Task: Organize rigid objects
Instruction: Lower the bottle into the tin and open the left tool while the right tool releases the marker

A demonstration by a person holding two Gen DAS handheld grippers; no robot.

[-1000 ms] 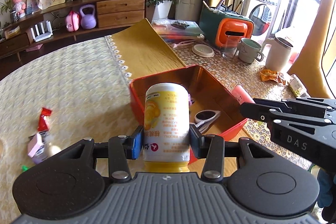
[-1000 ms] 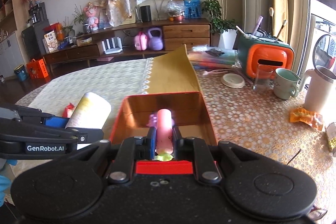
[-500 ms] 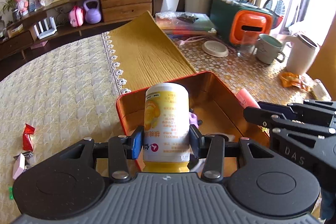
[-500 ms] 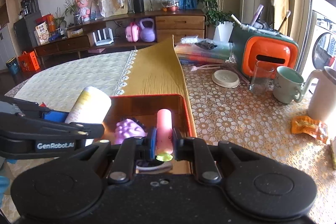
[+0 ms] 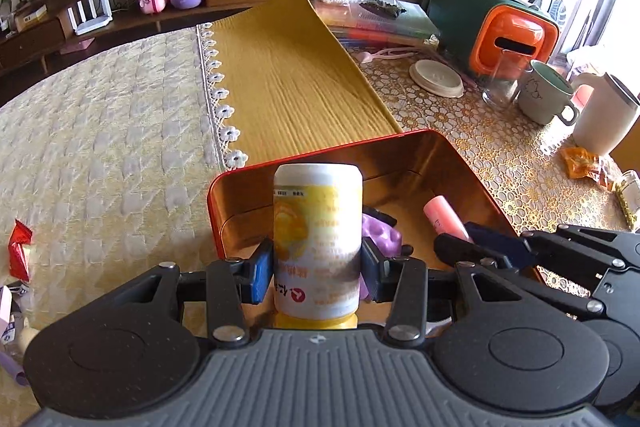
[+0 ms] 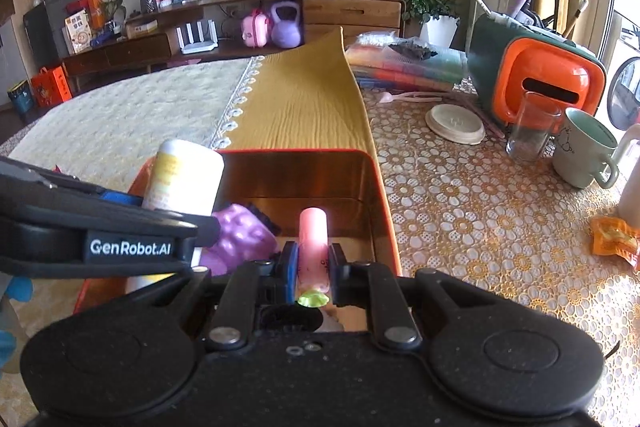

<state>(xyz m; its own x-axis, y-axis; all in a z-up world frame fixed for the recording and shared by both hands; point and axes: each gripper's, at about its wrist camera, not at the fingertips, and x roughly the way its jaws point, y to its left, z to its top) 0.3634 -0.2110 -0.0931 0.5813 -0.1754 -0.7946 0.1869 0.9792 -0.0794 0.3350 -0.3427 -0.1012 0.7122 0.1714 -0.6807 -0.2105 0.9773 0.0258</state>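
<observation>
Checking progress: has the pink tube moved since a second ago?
Yes. The pink tube, clamped in the right gripper, moved rightward and deeper into the orange tin.

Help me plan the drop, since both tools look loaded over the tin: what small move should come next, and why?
Probably lower the right tool a little, then open it. It grips the pink cylindrical tube above the orange metal tin, whose floor looks bare ahead. The left tool grips the yellow-and-white bottle close beside the purple bumpy toy.
</observation>
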